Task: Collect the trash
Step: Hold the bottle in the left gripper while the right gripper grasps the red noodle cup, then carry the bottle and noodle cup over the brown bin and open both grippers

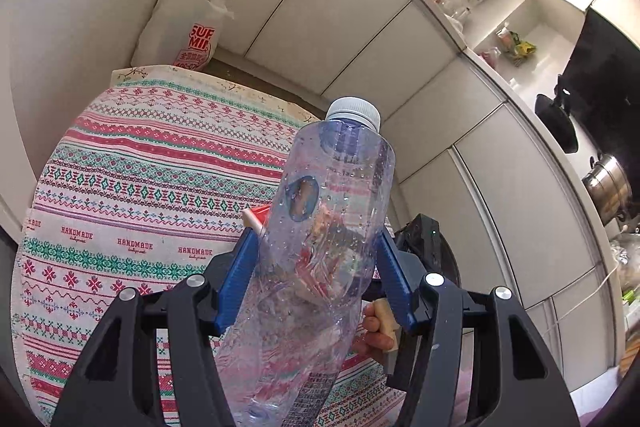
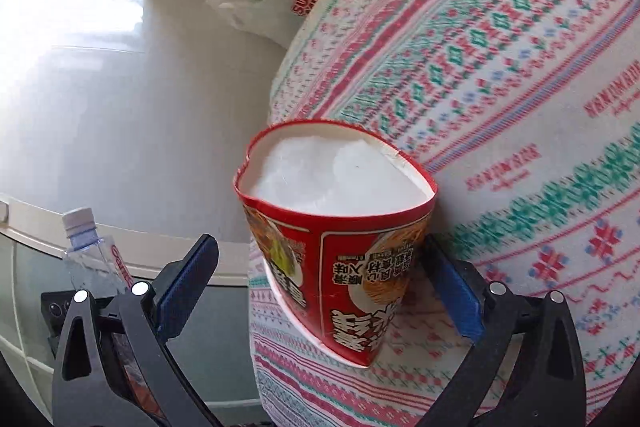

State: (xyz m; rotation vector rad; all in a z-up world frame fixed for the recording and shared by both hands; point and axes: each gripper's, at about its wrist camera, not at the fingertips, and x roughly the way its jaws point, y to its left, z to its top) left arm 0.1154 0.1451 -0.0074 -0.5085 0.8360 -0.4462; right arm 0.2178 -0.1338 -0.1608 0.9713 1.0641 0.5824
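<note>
1. Gathering was the step in hand: the left gripper (image 1: pixel 316 263) was clamped on a clear plastic bottle (image 1: pixel 320 227), its blue pads pressed against both sides of the body, with the bottle held off the cloth-covered bench (image 1: pixel 120 167).
2. The right gripper (image 2: pixel 320 279) stood spread around a red instant-noodle cup (image 2: pixel 340 227); the right pad looked to be touching or nearly touching the cup wall, while the left pad stood well apart from it, so the cup did not appear to be gripped.
3. The cup sat tilted at the edge of the bench, its rim squashed out of round and its white inside apparently empty.
4. The bottle was capped in white, looked nearly empty, with droplets on its inner wall and a printed label low on the body.
5. A white plastic bag (image 1: pixel 188 11) with red lettering stood on the floor past the far edge of the bench; it was probably where the trash belonged.
6. The next move likely called for closing the right gripper gently, as the thin cup would crumple or slip, then carrying both pieces to the bag.
</note>
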